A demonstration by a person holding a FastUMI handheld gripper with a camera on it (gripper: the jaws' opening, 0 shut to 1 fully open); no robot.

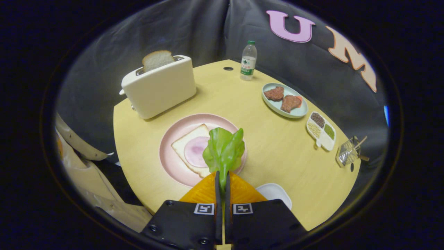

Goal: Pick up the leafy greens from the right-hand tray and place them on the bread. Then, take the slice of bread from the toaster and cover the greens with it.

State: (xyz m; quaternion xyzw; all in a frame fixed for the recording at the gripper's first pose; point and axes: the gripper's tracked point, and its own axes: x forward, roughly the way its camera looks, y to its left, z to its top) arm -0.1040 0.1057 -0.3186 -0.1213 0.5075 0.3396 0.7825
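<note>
My gripper (222, 177) is shut on the leafy greens (224, 149), pinching their stem so the leaves stand up ahead of the fingers. The greens hang above the near right side of a pink plate (173, 163). On that plate lies a slice of bread (185, 142) topped with a round pink slice of ham (195, 149). Beyond the plate stands a cream toaster (159, 88) with a slice of bread (156, 59) sticking up from its slot. A white tray (277, 193) shows just right of my fingers, partly hidden by them.
The round yellow table (270, 152) carries a water bottle (248, 61) at the back, a pale green plate with two brown meat pieces (284, 100), a divided dish of grains (321, 130) and a small wire basket (349, 151) at the right edge. A person's sleeve (83, 163) is at the left.
</note>
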